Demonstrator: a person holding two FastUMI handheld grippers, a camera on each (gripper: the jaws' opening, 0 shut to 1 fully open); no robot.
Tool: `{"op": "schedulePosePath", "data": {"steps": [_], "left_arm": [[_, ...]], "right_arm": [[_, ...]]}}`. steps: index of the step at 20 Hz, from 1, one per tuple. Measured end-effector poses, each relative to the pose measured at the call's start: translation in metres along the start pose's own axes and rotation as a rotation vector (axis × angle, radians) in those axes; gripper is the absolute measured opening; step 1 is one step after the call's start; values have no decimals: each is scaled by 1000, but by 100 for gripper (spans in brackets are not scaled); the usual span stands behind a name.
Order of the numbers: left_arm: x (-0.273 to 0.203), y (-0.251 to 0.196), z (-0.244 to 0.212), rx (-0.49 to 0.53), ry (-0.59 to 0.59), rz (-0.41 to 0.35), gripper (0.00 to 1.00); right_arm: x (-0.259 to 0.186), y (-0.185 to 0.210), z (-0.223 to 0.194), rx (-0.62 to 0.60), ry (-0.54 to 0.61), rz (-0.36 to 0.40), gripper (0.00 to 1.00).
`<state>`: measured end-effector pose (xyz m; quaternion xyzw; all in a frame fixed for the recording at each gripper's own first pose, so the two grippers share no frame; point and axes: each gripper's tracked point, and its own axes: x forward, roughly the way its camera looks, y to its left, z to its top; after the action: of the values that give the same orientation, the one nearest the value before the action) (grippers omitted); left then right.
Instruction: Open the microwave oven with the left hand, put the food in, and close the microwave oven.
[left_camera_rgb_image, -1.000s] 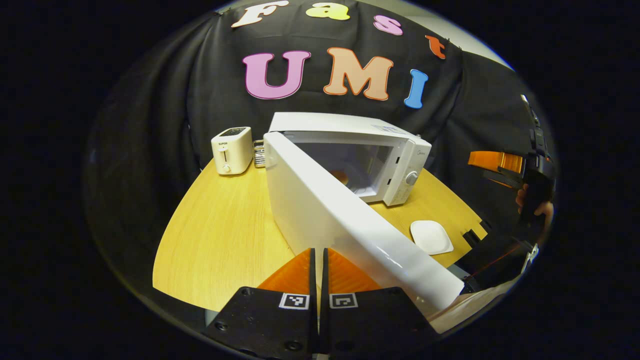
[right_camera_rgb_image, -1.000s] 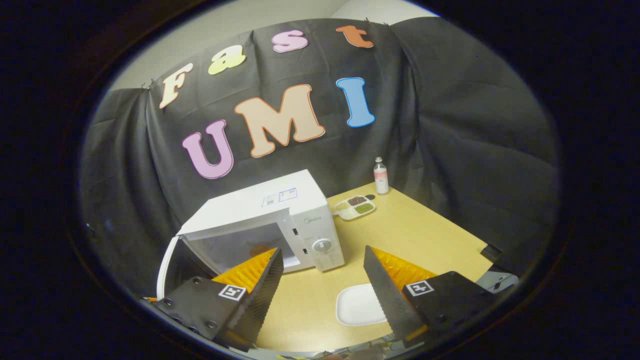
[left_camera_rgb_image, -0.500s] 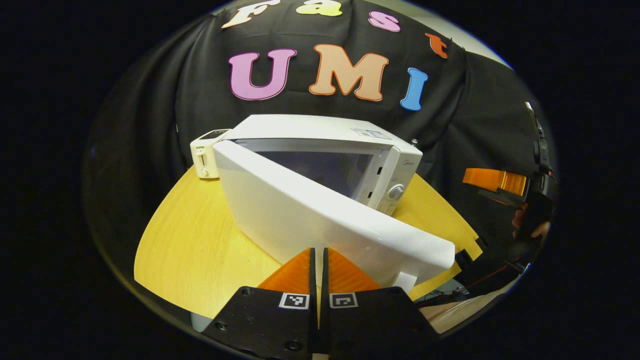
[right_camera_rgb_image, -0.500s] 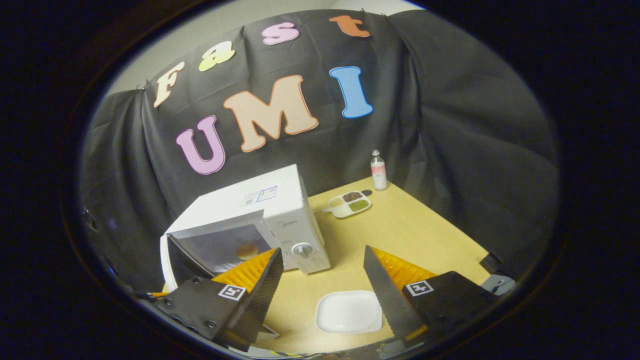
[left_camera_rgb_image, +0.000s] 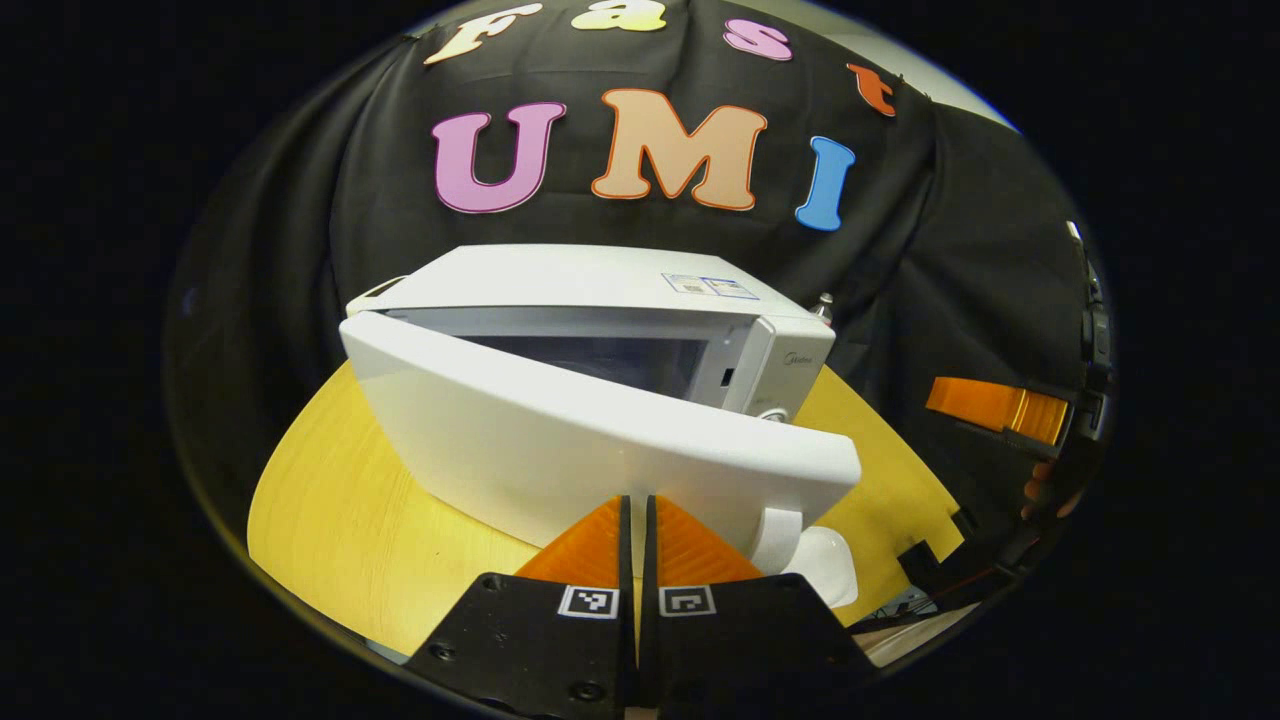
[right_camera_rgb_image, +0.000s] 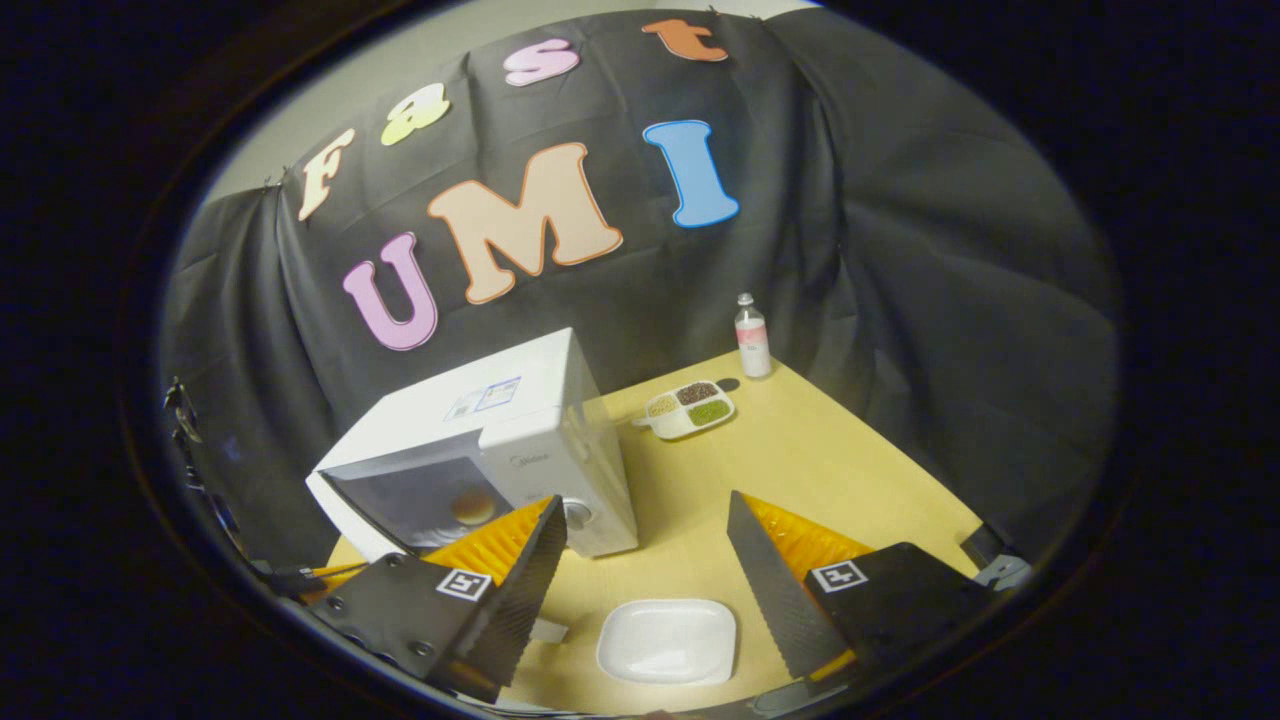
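The white microwave (left_camera_rgb_image: 600, 280) stands on the wooden table with its door (left_camera_rgb_image: 600, 440) ajar by a narrow wedge. My left gripper (left_camera_rgb_image: 637, 500) is shut with nothing between its fingers, and their tips rest against the door's outer face. In the right gripper view the microwave (right_camera_rgb_image: 500, 410) sits left of centre. A round piece of food (right_camera_rgb_image: 470, 508) shows through the door window, inside the oven. My right gripper (right_camera_rgb_image: 645, 505) hangs open and empty above the table. An empty white plate (right_camera_rgb_image: 667, 640) lies just below and between its fingers. That right gripper (left_camera_rgb_image: 990, 410) also appears far right in the left gripper view.
A sectioned dish (right_camera_rgb_image: 688, 408) with grains and a small bottle (right_camera_rgb_image: 751, 338) stand at the back of the table (right_camera_rgb_image: 820, 470), right of the microwave. The plate's edge (left_camera_rgb_image: 825, 565) peeks out under the door's free corner. Black cloth walls close in behind.
The microwave door has swung from wide open to nearly closed, with my shut left gripper following against it. The toaster is now hidden behind the oven. The right gripper stayed open.
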<state>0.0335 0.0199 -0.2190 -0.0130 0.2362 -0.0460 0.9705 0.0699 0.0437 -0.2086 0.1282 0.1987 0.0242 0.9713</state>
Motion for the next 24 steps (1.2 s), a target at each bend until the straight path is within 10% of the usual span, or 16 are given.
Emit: {"op": "schedulePosePath", "data": {"steps": [24], "left_arm": [[85,-39,49,-48,-70,29,1]], "right_arm": [[11,-18,7,-54,21,1,92]]}}
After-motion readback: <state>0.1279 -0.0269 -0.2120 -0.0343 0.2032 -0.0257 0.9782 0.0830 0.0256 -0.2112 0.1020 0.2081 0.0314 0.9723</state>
